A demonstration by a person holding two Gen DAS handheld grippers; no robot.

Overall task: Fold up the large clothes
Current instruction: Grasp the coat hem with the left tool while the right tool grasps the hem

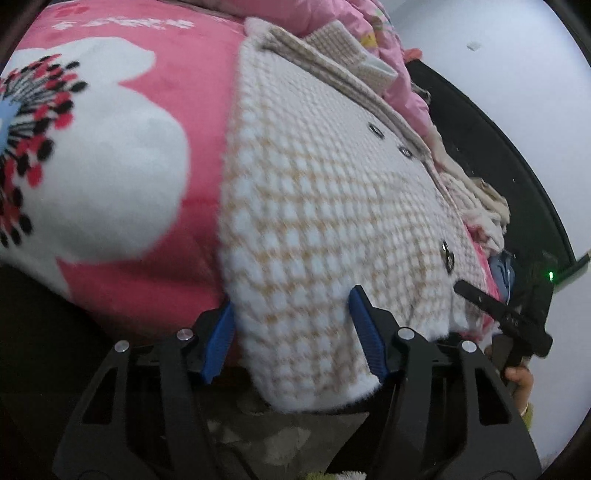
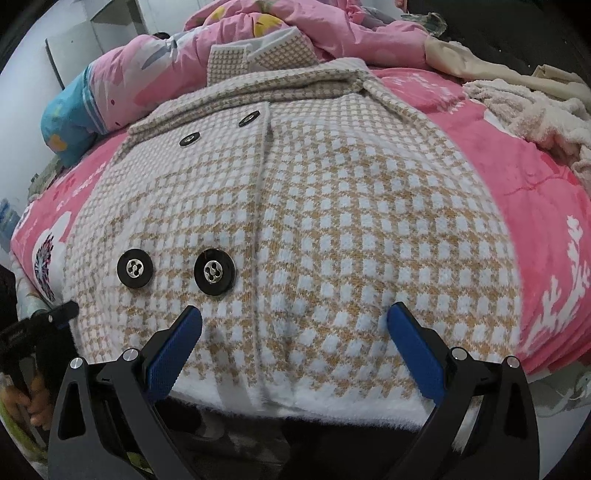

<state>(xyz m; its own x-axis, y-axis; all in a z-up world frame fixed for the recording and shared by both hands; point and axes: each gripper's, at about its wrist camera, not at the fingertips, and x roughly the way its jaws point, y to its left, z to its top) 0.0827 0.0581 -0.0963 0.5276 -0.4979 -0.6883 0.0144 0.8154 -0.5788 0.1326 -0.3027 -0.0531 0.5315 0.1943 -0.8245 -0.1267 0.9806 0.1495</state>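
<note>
A tan-and-white checked knit coat [image 2: 314, 221] with black buttons [image 2: 214, 272] lies flat on a pink bed blanket [image 2: 517, 192], its hem at the near edge of the bed. It also shows in the left wrist view [image 1: 317, 206]. My right gripper [image 2: 295, 343] is open, its blue pads straddling the middle of the hem. My left gripper [image 1: 291, 332] is open at the hem's left corner, with the cloth between its fingers. The right gripper also shows in the left wrist view [image 1: 506, 317], and the left one in the right wrist view [image 2: 40, 325].
The pink blanket [image 1: 110, 155] has a white flower print. A rumpled pink quilt [image 2: 266, 33] and a blue pillow [image 2: 70, 118] lie at the far end of the bed. Cream fleece clothes [image 2: 535, 110] are piled at the right. The dark floor [image 1: 258, 435] is below.
</note>
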